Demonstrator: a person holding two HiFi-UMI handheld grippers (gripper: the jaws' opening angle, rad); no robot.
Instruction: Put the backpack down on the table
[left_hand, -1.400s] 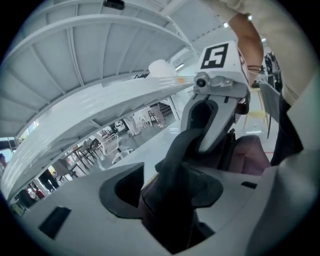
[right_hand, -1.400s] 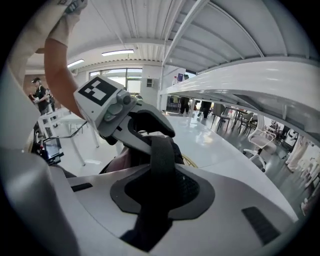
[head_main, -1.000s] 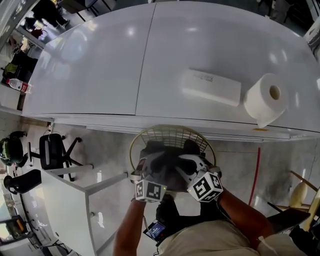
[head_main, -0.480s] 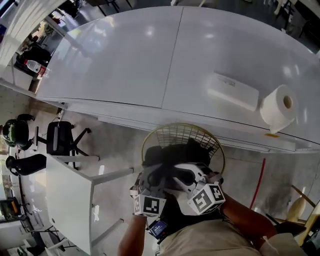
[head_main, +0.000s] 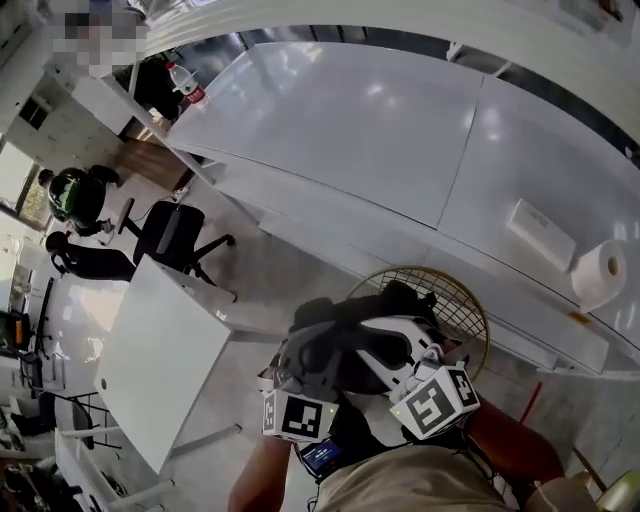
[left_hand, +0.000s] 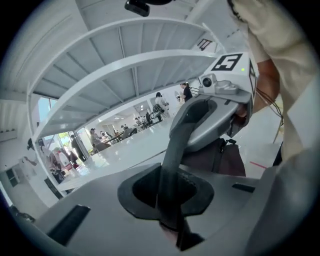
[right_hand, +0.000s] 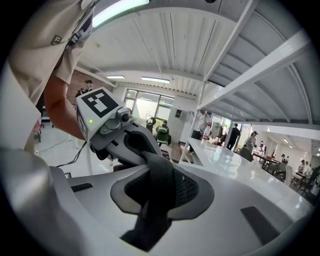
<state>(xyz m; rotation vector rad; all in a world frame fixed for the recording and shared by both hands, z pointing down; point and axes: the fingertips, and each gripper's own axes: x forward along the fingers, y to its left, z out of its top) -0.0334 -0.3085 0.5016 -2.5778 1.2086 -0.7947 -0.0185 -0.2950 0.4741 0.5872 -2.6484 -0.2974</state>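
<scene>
A dark grey backpack (head_main: 325, 345) hangs in the air between both grippers, just left of and above a wire basket (head_main: 460, 300). My left gripper (head_main: 300, 372) is shut on a dark shoulder strap (left_hand: 175, 150); its jaws have just been closing tighter on it. In the right gripper view my right gripper (right_hand: 155, 200) is shut on a mesh strap (right_hand: 159, 175). Each gripper view shows the other gripper close ahead: the right gripper (left_hand: 215, 112) and the left gripper (right_hand: 125, 142). The long white table (head_main: 380, 130) lies beyond, at the upper right.
On the table's right end lie a white box (head_main: 540, 235) and a toilet roll (head_main: 598, 275). A bottle (head_main: 185, 85) stands at its far left corner. An office chair (head_main: 175, 235) and a small white table (head_main: 165, 360) are on the floor at the left.
Both grippers have risen with the backpack, lifting it up out of the wire basket. The head view has swung so the table now sits further up and right.
</scene>
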